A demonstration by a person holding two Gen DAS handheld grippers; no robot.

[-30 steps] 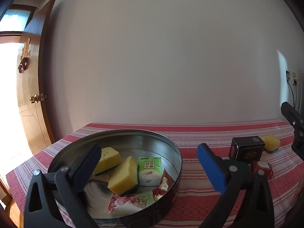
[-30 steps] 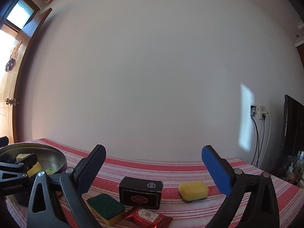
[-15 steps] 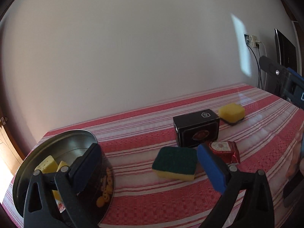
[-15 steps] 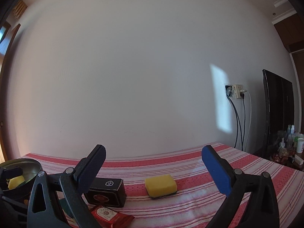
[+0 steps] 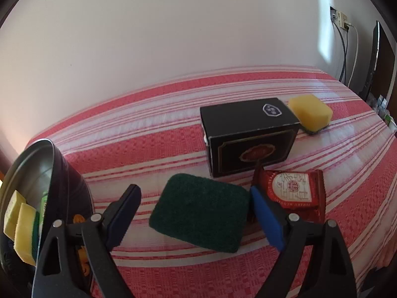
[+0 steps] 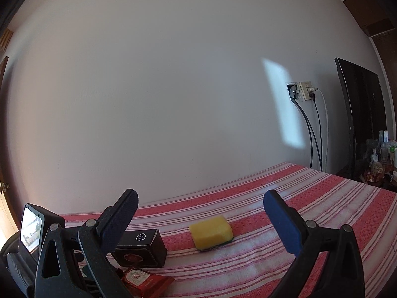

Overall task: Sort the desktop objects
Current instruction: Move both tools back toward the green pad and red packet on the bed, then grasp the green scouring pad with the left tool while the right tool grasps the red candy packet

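Observation:
My left gripper (image 5: 196,201) is open, low over the table, with a sponge lying green side up (image 5: 199,212) between its fingers. A black box (image 5: 250,136) stands behind the sponge. A red snack packet (image 5: 295,188) lies to the right of it. A yellow sponge (image 5: 310,113) lies at the far right. The round metal tin (image 5: 37,164) at the left holds yellow sponges and packets. My right gripper (image 6: 201,213) is open and empty, above the table, facing the yellow sponge (image 6: 211,232). The black box (image 6: 141,247) and red packet (image 6: 144,280) show at its lower left.
The table wears a red and white striped cloth (image 5: 148,134) and stands against a white wall. A wall socket with cables (image 6: 302,92) and a dark screen (image 6: 359,114) are at the right. The left hand-held device (image 6: 32,231) shows at the right wrist view's left edge.
My left gripper has swung right from over the tin and come down around the green-topped sponge. My right gripper has turned right, so the yellow sponge is now centred.

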